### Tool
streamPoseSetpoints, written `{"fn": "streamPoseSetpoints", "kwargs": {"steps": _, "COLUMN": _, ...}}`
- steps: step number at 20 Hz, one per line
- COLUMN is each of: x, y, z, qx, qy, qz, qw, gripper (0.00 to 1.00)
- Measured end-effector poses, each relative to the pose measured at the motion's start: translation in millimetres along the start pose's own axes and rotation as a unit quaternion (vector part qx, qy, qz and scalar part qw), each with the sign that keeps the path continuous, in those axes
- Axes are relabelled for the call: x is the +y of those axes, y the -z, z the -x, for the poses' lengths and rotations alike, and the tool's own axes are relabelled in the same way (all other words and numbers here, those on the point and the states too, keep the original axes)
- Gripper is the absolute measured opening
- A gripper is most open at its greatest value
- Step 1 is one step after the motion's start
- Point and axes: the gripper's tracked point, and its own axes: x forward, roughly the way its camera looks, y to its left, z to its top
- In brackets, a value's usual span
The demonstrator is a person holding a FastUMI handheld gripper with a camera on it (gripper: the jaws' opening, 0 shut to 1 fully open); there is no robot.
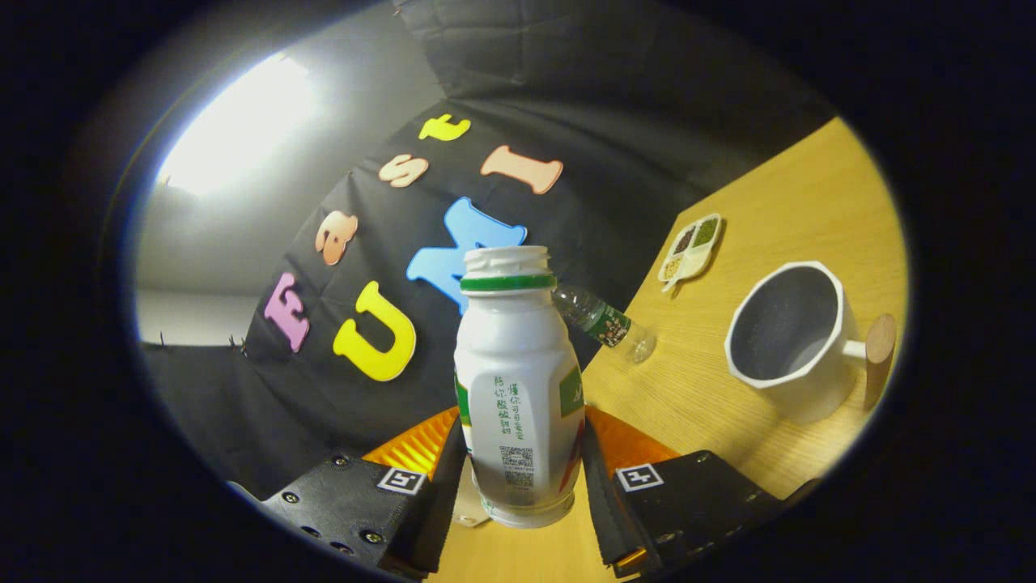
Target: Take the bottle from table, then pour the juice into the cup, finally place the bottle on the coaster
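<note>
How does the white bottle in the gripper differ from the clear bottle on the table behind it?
The white bottle is opaque, wide and squat, with a green neck ring; the clear bottle is see-through and slimmer. The white bottle sits between the gripper fingers, which press on both its sides; the clear bottle rests on the wooden table beyond them, untouched. The white bottle's mouth is uncapped; the clear bottle's top is hidden behind it. Both carry green on their labels.

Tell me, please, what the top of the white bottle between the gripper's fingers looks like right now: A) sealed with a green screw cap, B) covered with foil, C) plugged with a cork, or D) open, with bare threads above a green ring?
D: the white bottle, held between the fingers of the gripper, shows bare white neck threads above a green ring, with no cap on it.
</note>
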Motion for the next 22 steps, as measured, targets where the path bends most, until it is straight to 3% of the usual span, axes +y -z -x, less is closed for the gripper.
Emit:
{"fn": "streamPoseSetpoints", "kwargs": {"steps": 6, "x": -11.4, "y": 24.9, "z": -14.6, "qx": 0.023, "qy": 0.021, "qz": 0.176, "qw": 0.984, "gripper": 0.7}}
{"fn": "streamPoseSetpoints", "kwargs": {"steps": 14, "x": -20.1, "y": 50.7, "z": -35.4, "qx": 0.047, "qy": 0.07, "qz": 0.379, "qw": 0.922, "gripper": 0.71}}
{"fn": "streamPoseSetpoints", "kwargs": {"steps": 16, "x": -24.2, "y": 52.7, "z": -39.7, "qx": 0.047, "qy": 0.08, "qz": 0.403, "qw": 0.91, "gripper": 0.71}}
{"fn": "streamPoseSetpoints", "kwargs": {"steps": 22, "x": -38.1, "y": 59.9, "z": -48.9, "qx": 0.063, "qy": 0.089, "qz": 0.409, "qw": 0.906, "gripper": 0.71}}
